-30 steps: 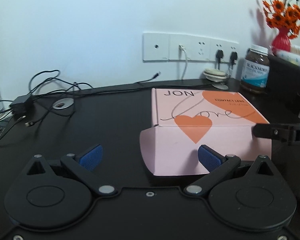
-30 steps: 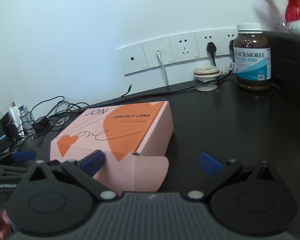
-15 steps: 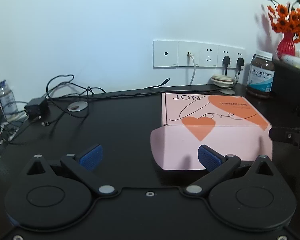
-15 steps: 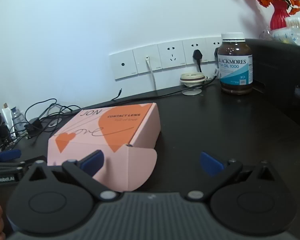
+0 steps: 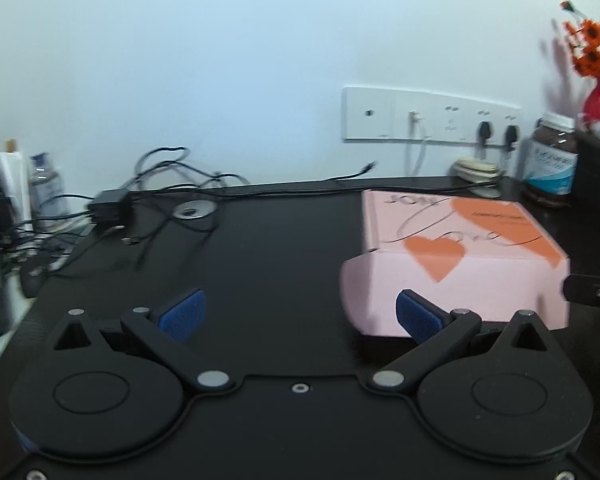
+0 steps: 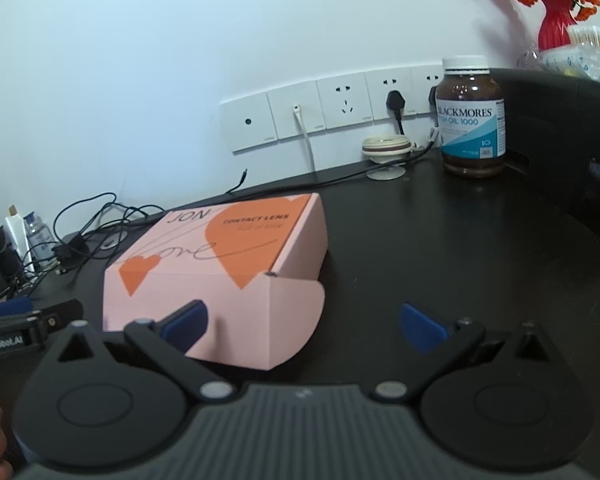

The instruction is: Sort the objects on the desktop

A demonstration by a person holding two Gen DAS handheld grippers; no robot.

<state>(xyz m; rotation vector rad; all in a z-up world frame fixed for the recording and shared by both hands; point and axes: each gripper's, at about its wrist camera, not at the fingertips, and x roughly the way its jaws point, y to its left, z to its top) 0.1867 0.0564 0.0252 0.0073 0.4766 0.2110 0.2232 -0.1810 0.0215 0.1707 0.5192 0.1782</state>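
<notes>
Both grippers are wide open and hold nothing. Left gripper [image 5: 298, 312] and right gripper [image 6: 302, 322] have pulled back from the pink box [image 6: 220, 264], so it looks smaller now than a second ago. It sits shut on the tabletop [image 6: 440, 240], at 1 o'clock from the left gripper and 11 o'clock from the right. I think the sorting has barely begun. Only the right view shows the bottle [image 6: 471, 116] clearly. Only the left view shows the wires [image 5: 160, 184] at 10 o'clock well.
</notes>
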